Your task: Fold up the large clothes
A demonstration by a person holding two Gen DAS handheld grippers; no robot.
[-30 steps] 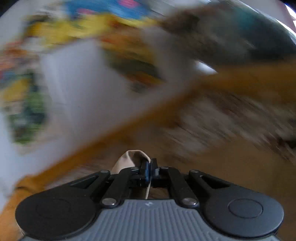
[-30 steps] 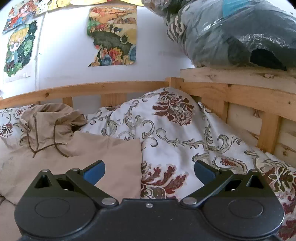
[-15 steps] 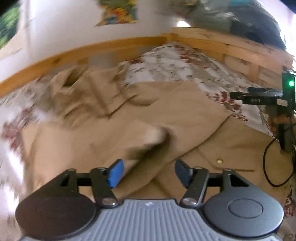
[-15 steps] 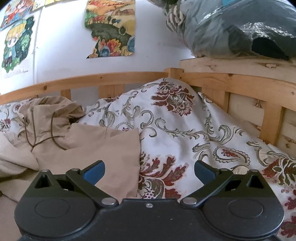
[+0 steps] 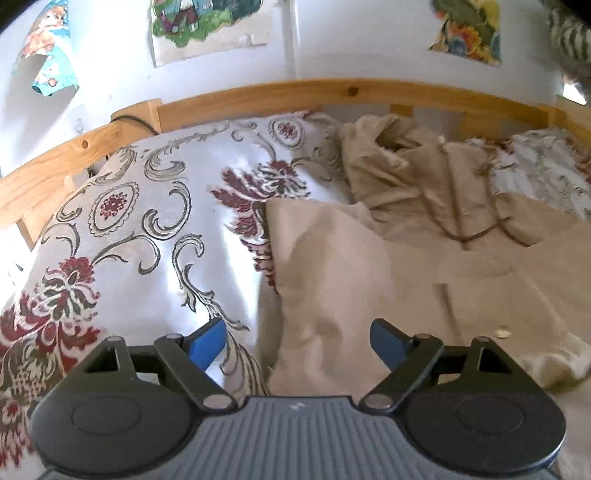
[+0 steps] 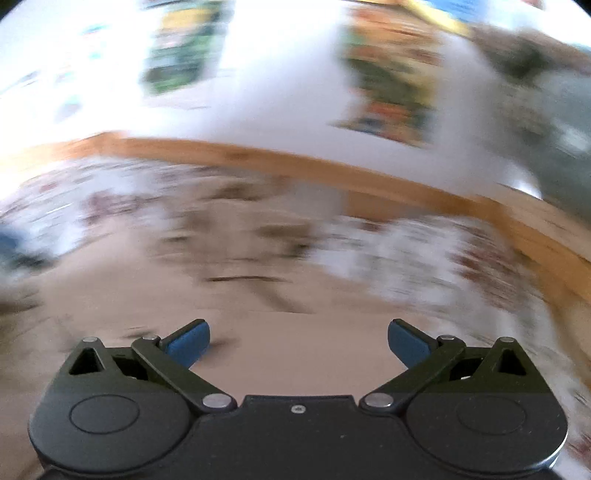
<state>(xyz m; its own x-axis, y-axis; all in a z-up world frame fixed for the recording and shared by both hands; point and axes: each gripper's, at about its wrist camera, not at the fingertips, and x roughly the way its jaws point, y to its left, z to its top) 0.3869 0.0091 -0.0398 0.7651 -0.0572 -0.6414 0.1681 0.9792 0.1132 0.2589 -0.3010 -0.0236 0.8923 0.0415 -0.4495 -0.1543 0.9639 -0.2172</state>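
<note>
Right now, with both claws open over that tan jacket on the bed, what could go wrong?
The left gripper straddles the beige jacket's folded edge beside the floral bedspread; closing there might pinch the bedspread too. The drawstring lies loose and could snag. The right gripper's view is blurred, so its aim looks uncertain.

One beige hooded garment (image 5: 388, 266) at centre right of the left wrist view, one floral bedspread (image 5: 140, 236) at left, one wooden bed rail (image 5: 258, 99) across the top, three wall pictures (image 5: 192, 22) above; two grippers, left (image 5: 297, 345) and right (image 6: 298, 341), each with two blue pads
</note>
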